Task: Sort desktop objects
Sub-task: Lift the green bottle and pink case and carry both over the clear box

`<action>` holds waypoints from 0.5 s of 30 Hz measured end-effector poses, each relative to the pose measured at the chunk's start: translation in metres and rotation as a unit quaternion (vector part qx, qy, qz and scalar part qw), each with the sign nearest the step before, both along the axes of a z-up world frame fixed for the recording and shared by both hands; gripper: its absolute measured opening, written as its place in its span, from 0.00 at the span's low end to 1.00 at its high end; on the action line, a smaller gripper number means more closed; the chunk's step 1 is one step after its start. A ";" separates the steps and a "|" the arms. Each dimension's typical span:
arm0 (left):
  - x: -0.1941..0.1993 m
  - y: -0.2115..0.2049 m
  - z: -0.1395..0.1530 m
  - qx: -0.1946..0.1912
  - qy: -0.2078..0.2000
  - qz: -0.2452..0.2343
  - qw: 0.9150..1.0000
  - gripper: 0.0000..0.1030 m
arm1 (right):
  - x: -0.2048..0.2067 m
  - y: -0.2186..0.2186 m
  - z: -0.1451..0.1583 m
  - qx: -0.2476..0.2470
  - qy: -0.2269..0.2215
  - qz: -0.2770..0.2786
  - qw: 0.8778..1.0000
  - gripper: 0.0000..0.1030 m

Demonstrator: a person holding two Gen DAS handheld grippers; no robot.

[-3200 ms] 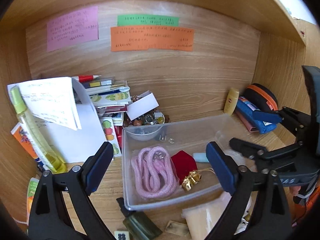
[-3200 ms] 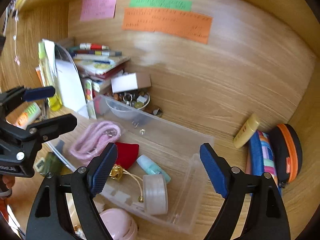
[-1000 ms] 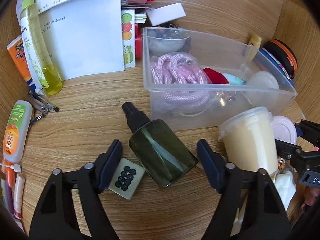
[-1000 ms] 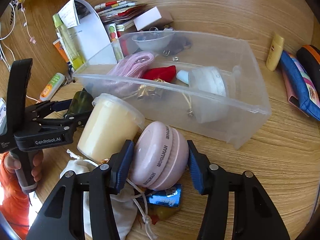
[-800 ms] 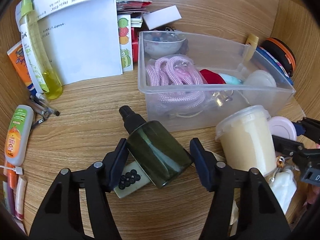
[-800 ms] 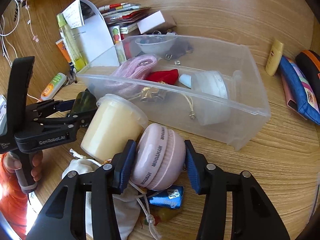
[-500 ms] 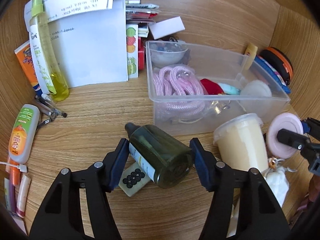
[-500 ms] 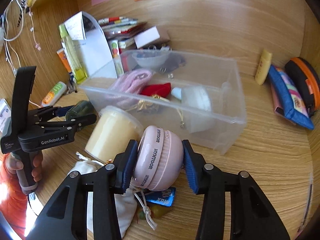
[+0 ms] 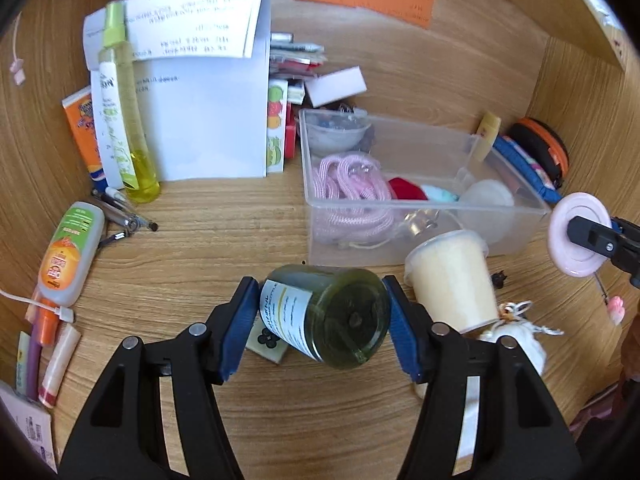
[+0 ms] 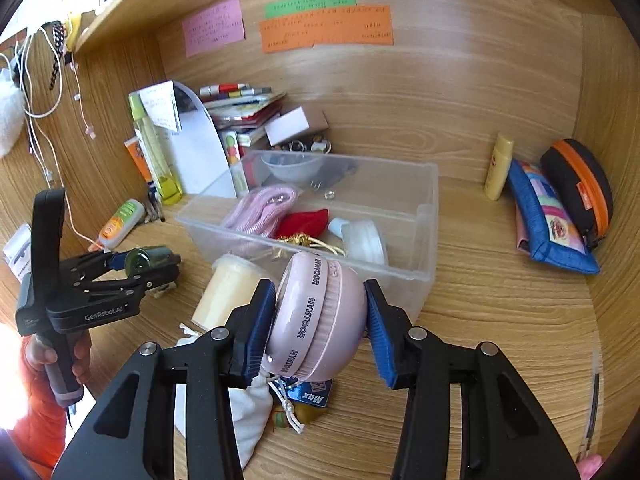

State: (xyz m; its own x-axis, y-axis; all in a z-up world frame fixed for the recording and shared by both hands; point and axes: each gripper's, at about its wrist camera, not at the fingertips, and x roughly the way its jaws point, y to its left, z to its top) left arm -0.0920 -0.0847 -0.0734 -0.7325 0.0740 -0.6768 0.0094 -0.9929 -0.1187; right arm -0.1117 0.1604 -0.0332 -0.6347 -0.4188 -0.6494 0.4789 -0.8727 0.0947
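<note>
The left gripper (image 9: pixel 320 330) is squeezing a green bottle (image 9: pixel 326 320) above the desk; the right gripper (image 10: pixel 320 328) is clamping a pink case (image 10: pixel 316 316) near the clear box (image 10: pixel 424 216). Both are round and smooth, so either may be slipping out.

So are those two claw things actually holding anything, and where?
Yes. The left gripper clamps the dark green bottle across its body; the right gripper squeezes the pink round case on its flat faces.

Your dark green bottle (image 9: pixel 326 320) hides most of the small dotted tile (image 9: pixel 266 342) beneath it. The writing on the orange note (image 10: pixel 326 28) is too small to read.
</note>
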 end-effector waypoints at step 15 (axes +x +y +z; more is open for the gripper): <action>0.006 0.005 0.028 0.005 0.024 -0.008 1.000 0.40 | -0.003 0.002 0.020 -0.015 0.023 0.008 1.000 0.40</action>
